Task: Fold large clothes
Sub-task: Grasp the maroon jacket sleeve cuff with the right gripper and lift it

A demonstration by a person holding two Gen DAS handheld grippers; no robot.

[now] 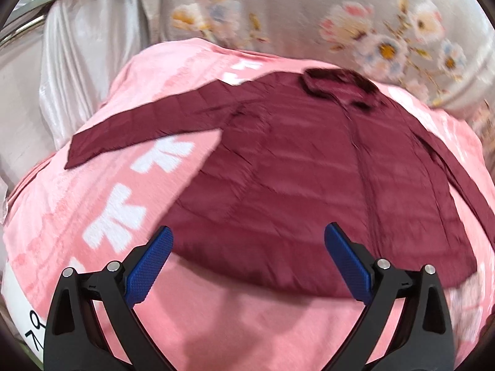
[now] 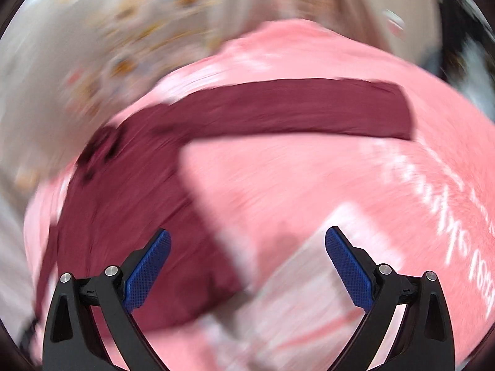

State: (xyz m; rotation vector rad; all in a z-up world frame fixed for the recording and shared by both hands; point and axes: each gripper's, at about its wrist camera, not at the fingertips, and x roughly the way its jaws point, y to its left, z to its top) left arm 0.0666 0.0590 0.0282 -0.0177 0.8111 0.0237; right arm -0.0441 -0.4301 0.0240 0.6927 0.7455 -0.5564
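Note:
A maroon quilted jacket (image 1: 309, 167) lies flat, front up, on a pink blanket (image 1: 92, 185), collar at the far side, one sleeve (image 1: 139, 126) stretched out to the left. My left gripper (image 1: 247, 238) is open and empty, above the jacket's near hem. In the blurred right wrist view the jacket body (image 2: 123, 210) lies at the left and its other sleeve (image 2: 294, 111) stretches to the right. My right gripper (image 2: 247, 244) is open and empty, above the blanket (image 2: 309, 185) just right of the jacket's side edge.
The pink blanket with white bow prints covers the bed. A floral grey cloth (image 1: 355, 21) and a shiny white curtain (image 1: 77, 61) hang behind it. White lettering (image 2: 458, 216) is printed on the blanket at the right.

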